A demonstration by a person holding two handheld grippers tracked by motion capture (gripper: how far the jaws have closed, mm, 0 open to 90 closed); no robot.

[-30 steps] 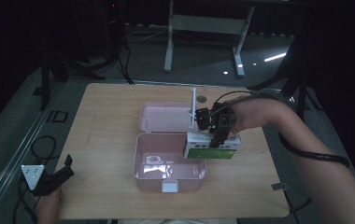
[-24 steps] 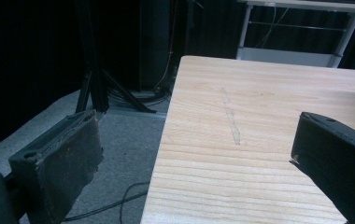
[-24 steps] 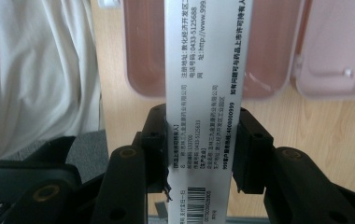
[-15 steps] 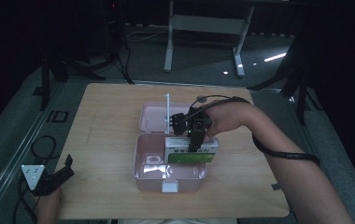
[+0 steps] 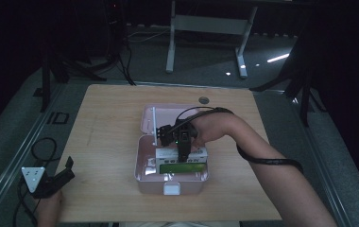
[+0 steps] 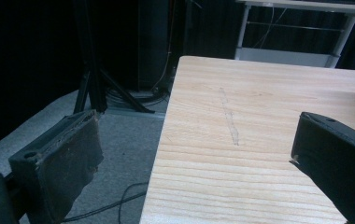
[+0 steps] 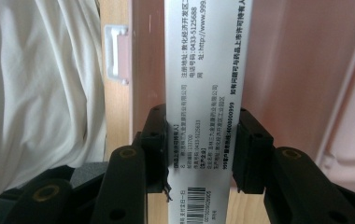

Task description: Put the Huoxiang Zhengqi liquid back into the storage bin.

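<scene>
The carton (image 7: 203,93) carries Chinese print, the number 0433-5125688 and a barcode. The right gripper (image 7: 202,149) pinches its sides, holding it low inside the pink case (image 5: 142,163); the forearm reaches in from the right. The left gripper (image 6: 194,154) rests spread at the table's (image 6: 269,93) corner.

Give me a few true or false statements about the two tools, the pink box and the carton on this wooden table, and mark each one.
1. The right tool is clamped on a white printed cardboard carton. True.
2. The carton is over the open pink plastic box. True.
3. The left tool grips a cable. False: its jaws stand apart with nothing between them.
4. The pink box's lid is closed. False: the lid lies open behind the box.
5. The left tool sits at the near left corner of the light wooden table, away from the box. True.
</scene>
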